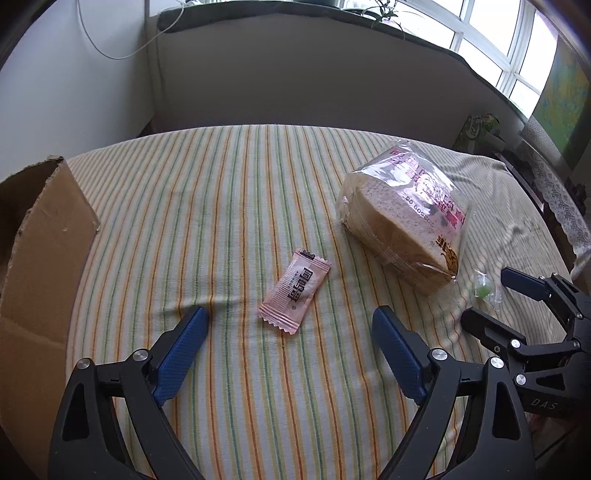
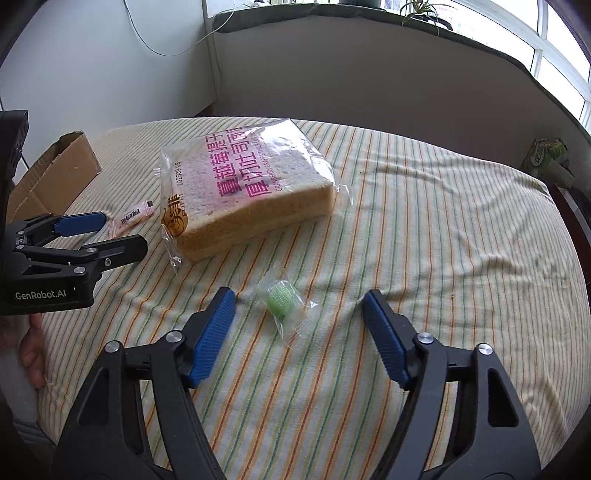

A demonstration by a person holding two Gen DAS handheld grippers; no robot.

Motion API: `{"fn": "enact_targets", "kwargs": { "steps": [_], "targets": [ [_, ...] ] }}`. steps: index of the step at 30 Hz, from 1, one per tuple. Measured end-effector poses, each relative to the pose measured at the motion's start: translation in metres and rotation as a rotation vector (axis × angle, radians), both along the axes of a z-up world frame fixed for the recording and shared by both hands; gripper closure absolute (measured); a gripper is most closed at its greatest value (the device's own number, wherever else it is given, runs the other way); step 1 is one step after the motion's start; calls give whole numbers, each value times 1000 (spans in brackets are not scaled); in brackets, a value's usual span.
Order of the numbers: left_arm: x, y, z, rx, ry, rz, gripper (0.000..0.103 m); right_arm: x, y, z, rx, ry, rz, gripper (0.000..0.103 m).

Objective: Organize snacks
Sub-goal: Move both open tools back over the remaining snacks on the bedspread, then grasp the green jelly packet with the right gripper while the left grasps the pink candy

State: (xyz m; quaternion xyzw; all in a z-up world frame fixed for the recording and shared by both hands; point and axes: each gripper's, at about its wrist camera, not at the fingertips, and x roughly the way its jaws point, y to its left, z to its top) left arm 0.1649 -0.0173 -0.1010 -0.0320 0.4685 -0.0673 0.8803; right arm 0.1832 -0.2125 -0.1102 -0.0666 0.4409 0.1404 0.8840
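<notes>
Left gripper (image 1: 290,317) jaws wide, nothing gripped, blue pads (image 1: 181,354) low over the striped tablecloth (image 1: 221,192). Pink snack sachet (image 1: 294,291) lies flat just ahead of the gap, at 12 o'clock from the fingertips, not touched by either pad. Cardboard box (image 1: 40,266) sits at 9 o'clock from the left gripper, flap up, at the table's left edge. Bagged sliced bread (image 1: 404,218) at 2 o'clock from the sachet, lying on the cloth.

Right gripper (image 2: 299,295) jaws partly open, no grip; no earlier view to compare. Small green candy in clear wrapper (image 2: 282,301) lies between the fingertips, slightly nearer the left pad, both pads clear of it. Bread bag at 11 o'clock from the candy, near but apart. In the right wrist view the left gripper shows at 9 o'clock, sachet just beyond its tips, box at 10 o'clock. A hand (image 2: 33,350) shows at the lower left edge. Windowsill with a plant (image 2: 421,11) at 12 o'clock, far back.
</notes>
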Motion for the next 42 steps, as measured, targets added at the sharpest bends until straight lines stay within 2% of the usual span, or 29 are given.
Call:
{"fn": "enact_targets", "kwargs": {
  "steps": [1, 2, 3, 4, 9, 12, 17, 22, 23, 24, 25, 26, 27, 31, 32, 33, 34, 36, 38, 42],
  "targets": [
    [1, 1, 1, 3, -7, 1, 18, 0, 0, 1, -1, -6, -4, 46],
    [0, 1, 1, 11, -15, 6, 27, 0, -1, 1, 1, -11, -6, 51],
    [1, 3, 2, 13, -23, 10, 38, 0, -2, 2, 7, -16, -7, 68],
    [0, 4, 2, 14, -30, 12, 43, 0, -3, 3, 13, -18, -6, 72],
    [2, 22, 5, -14, -50, 44, 85, 1, 0, 3, 25, -17, 22, 76],
    [2, 33, 5, -65, -48, 61, 95, -1, -3, 4, 40, -20, 24, 77],
    [1, 35, 6, -91, -55, 61, 98, -5, -5, 4, 57, -21, 19, 77],
    [-5, 31, 14, -7, -66, 8, 95, -6, -5, 5, 65, -23, 18, 77],
    [-5, 28, 14, 0, -69, -5, 87, -5, -5, 5, 67, -22, 19, 77],
    [-3, 27, 15, -2, -74, -10, 70, -6, -5, 5, 69, -23, 19, 77],
    [-1, 26, 16, 2, -76, -5, 58, -5, -6, 4, 72, -22, 19, 77],
    [1, 24, 16, 9, -83, 3, 40, -6, -6, 4, 75, -22, 19, 77],
    [4, 21, 16, 13, -90, 8, 34, -6, -7, 4, 78, -22, 19, 77],
    [24, 6, 8, 12, -36, -4, 35, -5, -9, 4, 94, -22, 19, 77],
    [28, 2, 6, 28, -35, -12, 41, -5, -9, 5, 98, -22, 18, 77],
    [28, -1, 5, 45, -44, -8, 52, -5, -10, 5, 101, -23, 18, 77],
    [28, -1, 6, 48, -51, 0, 55, -5, -11, 5, 105, -23, 18, 77],
    [28, 4, 7, 44, -57, 22, 72, -5, -12, 4, 111, -22, 18, 77],
    [29, 9, 6, 30, -58, 23, 76, -4, -13, 4, 116, -23, 20, 77],
    [25, 15, 7, 25, -74, 22, 76, -8, -13, 5, 121, -35, 16, 77]
  ]
}}
